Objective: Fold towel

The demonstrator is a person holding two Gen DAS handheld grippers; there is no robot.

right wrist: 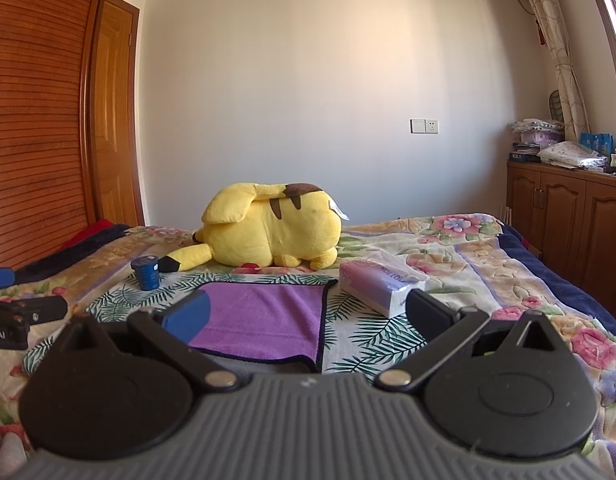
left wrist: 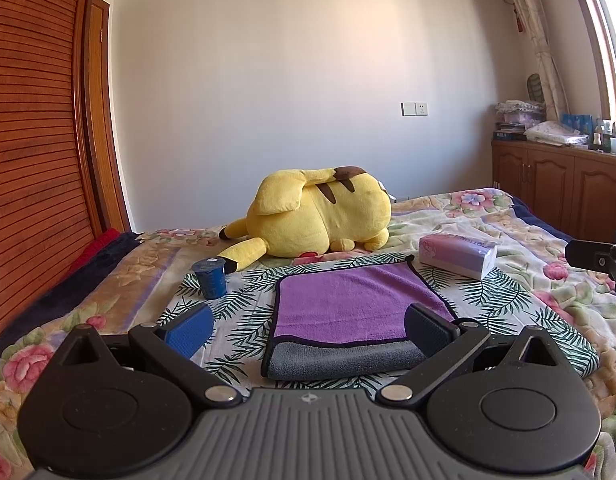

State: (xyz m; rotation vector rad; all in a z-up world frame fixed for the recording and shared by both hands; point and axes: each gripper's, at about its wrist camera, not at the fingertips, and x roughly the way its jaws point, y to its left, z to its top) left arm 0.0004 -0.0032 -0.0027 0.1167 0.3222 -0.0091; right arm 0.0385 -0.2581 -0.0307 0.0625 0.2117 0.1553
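Two sets of tongs hover low over a flower-patterned bed, each spread wide and gripping nothing. The left tongs frame the near edge of the towel, their blue pad at 9 o'clock and their dark pad at 3 o'clock, the latter overlapping the towel's right near corner in the left wrist view; whether it touches the fabric cannot be told. The right tongs sit further to the right, with their blue pad over the towel's left part and their dark pad in front of the tissue pack.

The towel lies flat on a leaf-print cloth spread on the bed. It is folded, with the purple face uppermost and a grey layer showing in a strip along the near edge.

Beyond the towel at 10 o'clock, a small blue cup stands upright on the cloth. At 2 o'clock, a pink and lilac tissue pack lies just off the towel's far right corner. Farther back at 12 o'clock, a yellow plush toy lies on its side. A wooden cabinet lines the far right wall.
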